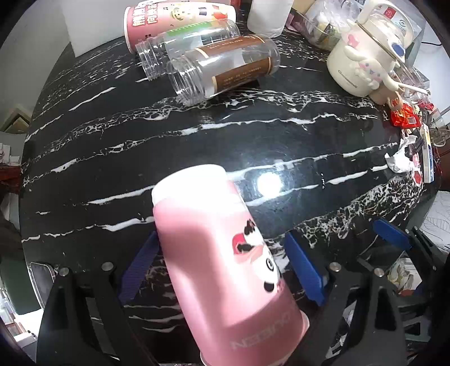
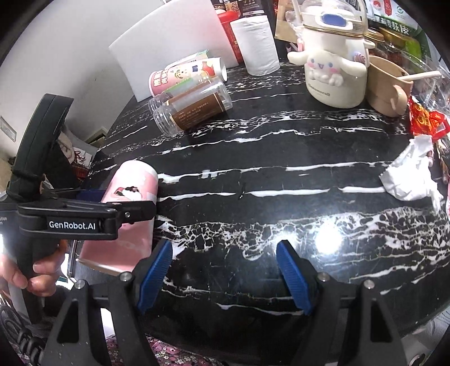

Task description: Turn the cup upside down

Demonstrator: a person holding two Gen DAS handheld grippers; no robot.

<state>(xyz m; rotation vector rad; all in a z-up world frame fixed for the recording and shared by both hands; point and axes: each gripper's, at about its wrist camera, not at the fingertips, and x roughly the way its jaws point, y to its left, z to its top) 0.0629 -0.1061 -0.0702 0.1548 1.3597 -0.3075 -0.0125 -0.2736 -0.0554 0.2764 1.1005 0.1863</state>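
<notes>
A pink paper cup (image 1: 222, 261) with a panda print sits between the blue pads of my left gripper (image 1: 222, 267). Its white base points up and away, its rim down toward the camera, tilted. The left pad touches the cup; the right pad (image 1: 302, 270) stands a little off it, so the grip is unclear. In the right wrist view the same cup (image 2: 132, 205) is at the left inside the left gripper, above the black marble table (image 2: 253, 197) edge. My right gripper (image 2: 225, 270) is open and empty over the table's front.
Two clear plastic jars (image 1: 222, 67) and another pink cup (image 1: 174, 19) lie on their sides at the back. A paper roll (image 2: 256, 45), a white cartoon kettle (image 2: 334, 64), a beige cup (image 2: 388, 84), red wrappers and crumpled tissue (image 2: 410, 171) crowd the right.
</notes>
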